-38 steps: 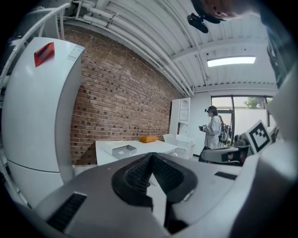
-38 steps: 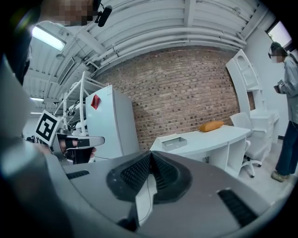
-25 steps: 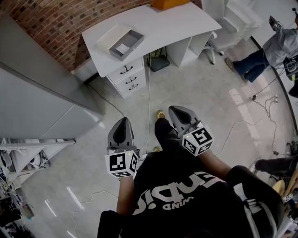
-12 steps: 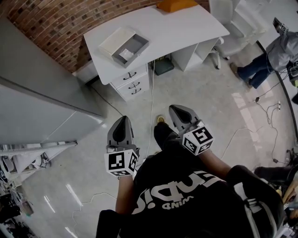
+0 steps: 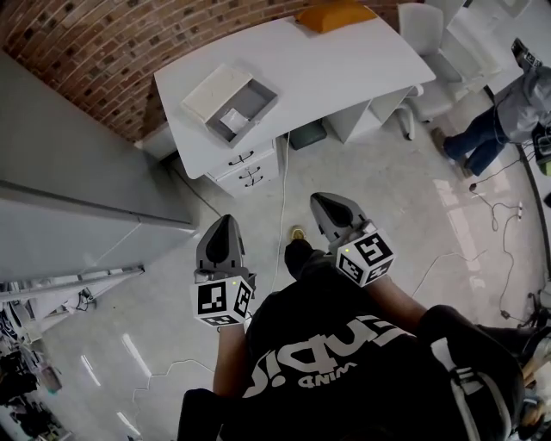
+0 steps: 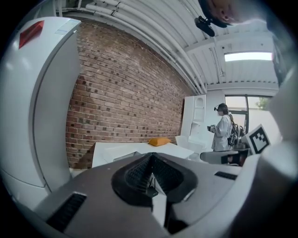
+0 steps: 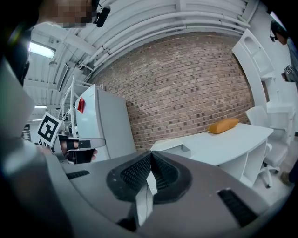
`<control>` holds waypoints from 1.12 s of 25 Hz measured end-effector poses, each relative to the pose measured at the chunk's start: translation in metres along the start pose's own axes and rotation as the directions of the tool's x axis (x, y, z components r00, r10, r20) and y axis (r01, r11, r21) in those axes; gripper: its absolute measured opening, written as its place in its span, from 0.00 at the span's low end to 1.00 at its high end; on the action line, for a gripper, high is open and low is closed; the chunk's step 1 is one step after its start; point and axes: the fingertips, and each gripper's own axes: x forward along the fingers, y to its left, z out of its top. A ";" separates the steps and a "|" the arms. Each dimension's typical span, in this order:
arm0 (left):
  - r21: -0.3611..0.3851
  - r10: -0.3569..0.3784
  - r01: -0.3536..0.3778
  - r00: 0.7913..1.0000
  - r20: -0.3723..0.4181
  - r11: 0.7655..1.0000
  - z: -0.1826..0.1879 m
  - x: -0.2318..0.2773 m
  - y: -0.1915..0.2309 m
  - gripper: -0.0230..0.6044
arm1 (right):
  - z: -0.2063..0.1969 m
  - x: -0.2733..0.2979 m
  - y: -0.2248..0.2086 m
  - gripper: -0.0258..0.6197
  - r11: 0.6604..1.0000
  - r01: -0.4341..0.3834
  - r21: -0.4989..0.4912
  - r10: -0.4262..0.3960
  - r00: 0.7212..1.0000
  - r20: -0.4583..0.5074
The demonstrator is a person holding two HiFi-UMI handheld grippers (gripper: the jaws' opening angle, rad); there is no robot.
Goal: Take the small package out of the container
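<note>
A grey open container (image 5: 244, 107) sits on the white desk (image 5: 344, 69), with a small pale package (image 5: 231, 118) inside it and a white lid (image 5: 209, 89) beside it. The container also shows in the right gripper view (image 7: 186, 149) and faintly in the left gripper view (image 6: 125, 157). My left gripper (image 5: 225, 231) and right gripper (image 5: 320, 207) hang over the floor, well short of the desk. Both are shut with nothing between their jaws, as also seen for the left gripper (image 6: 151, 160) and the right gripper (image 7: 151, 160).
An orange pouch (image 5: 336, 15) lies at the desk's far edge. Drawers (image 5: 247, 165) sit under the desk, a white cabinet (image 5: 69, 198) stands at the left, a white chair (image 5: 426, 34) and a standing person (image 5: 508, 112) at the right. Cables (image 5: 280, 198) run along the floor.
The desk and container have shifted slightly lower and closer in the head view as I move toward them. Both grippers stay shut and held in the same pose.
</note>
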 end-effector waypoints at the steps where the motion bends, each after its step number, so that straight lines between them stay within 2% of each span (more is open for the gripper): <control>1: 0.000 0.004 -0.004 1.000 0.000 1.000 0.003 0.007 0.000 0.05 | 0.004 0.005 -0.005 0.04 1.000 -0.003 -0.004 0.003 1.000 0.002; 14: -0.003 0.095 -0.095 0.995 0.013 0.996 0.027 0.076 0.014 0.05 | 0.029 0.072 -0.058 0.04 0.994 -0.108 -0.004 0.107 0.994 -0.010; 19: -0.007 0.126 -0.126 0.992 0.026 0.992 0.034 0.094 0.015 0.05 | 0.034 0.092 -0.068 0.04 0.987 -0.158 -0.005 0.158 0.987 -0.013; 28: -0.004 0.151 -0.151 0.988 0.020 0.989 0.037 0.106 0.027 0.05 | 0.035 0.116 -0.073 0.04 0.982 -0.186 0.017 0.187 0.982 -0.020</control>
